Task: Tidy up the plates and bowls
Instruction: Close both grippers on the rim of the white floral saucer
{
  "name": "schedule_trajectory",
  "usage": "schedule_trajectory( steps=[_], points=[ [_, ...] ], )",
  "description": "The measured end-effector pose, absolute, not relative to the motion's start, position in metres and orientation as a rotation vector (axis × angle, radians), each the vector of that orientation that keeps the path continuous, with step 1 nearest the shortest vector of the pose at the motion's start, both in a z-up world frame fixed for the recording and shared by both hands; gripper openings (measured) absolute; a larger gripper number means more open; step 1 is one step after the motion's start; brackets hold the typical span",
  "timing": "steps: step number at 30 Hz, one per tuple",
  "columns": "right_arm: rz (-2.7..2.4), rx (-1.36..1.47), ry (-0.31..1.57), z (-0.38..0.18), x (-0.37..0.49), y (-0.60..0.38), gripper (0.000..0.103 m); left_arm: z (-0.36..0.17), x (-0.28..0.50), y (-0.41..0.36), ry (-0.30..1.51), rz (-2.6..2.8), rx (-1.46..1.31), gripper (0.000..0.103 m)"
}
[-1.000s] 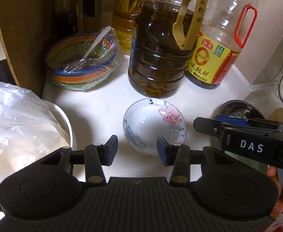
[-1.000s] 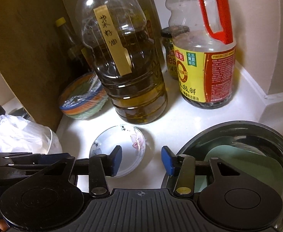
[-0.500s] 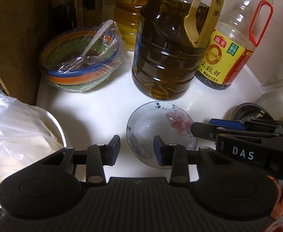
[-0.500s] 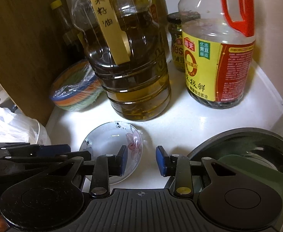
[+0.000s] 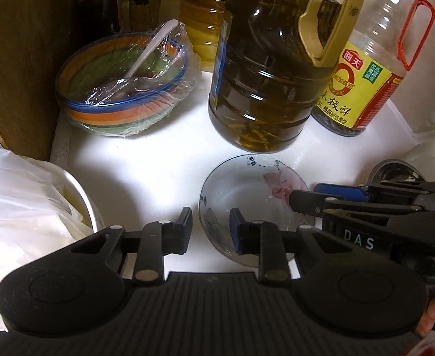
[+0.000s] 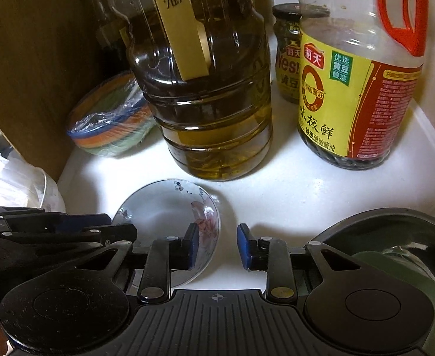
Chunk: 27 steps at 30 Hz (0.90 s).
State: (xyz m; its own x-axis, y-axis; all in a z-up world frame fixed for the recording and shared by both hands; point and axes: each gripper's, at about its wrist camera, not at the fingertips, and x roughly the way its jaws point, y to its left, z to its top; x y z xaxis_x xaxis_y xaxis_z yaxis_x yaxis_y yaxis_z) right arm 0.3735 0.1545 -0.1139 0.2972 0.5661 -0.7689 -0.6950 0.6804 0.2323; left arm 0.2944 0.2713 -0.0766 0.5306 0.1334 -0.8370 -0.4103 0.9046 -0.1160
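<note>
A small white dish [image 5: 247, 195] with a pink flower print sits on the white counter in front of the oil jug. My left gripper [image 5: 211, 231] straddles the dish's left rim, one finger outside and one inside. Its jaws are closing, and a gap still shows at the pads. My right gripper [image 6: 217, 246] straddles the right rim of the dish [image 6: 158, 210] in the same way. It is also closing and does not press on the rim. Each gripper shows in the other's view: the right gripper [image 5: 303, 195] and the left gripper [image 6: 121, 225].
A large oil jug [image 5: 265, 89] and a soy sauce bottle [image 5: 366, 89] stand close behind the dish. A film-wrapped striped bowl [image 5: 122, 89] with a spoon sits back left by a wooden board [image 5: 18, 44]. A bagged metal bowl [image 5: 24, 207] is at left, a steel bowl [image 6: 395, 237] at right.
Both grippers have come forward and down onto the dish, and their jaws have narrowed. The dish rim now lies between each pair of fingers.
</note>
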Motion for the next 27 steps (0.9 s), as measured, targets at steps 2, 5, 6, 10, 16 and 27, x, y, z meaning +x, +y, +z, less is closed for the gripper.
schedule_trajectory(
  steps=[2,5,6,10,16,27],
  points=[
    [0.845,-0.154,0.958,-0.1157,0.3753,0.1554,0.026,-0.0778,0.2949,0.2718,0.963,0.332,-0.319,0.021],
    [0.842,-0.154,0.965,-0.1179,0.3764,0.1563,0.024,-0.0787,0.2954,0.2723,0.963,0.333,-0.322,0.018],
    [0.843,-0.150,0.969,-0.1187,0.3770,0.1563,0.022,-0.0789,0.2957,0.2724,0.964,0.332,-0.323,0.018],
    [0.841,-0.138,0.977,-0.1215,0.3778,0.1556,0.017,-0.0798,0.2966,0.2723,0.967,0.332,-0.325,0.015],
    [0.851,-0.125,0.975,-0.1222,0.3769,0.1561,0.008,-0.0813,0.2959,0.2729,0.968,0.340,-0.326,0.009],
    [0.838,-0.124,0.974,-0.1201,0.3748,0.1547,0.008,-0.0794,0.2910,0.2702,0.965,0.333,-0.331,0.008]
  ],
)
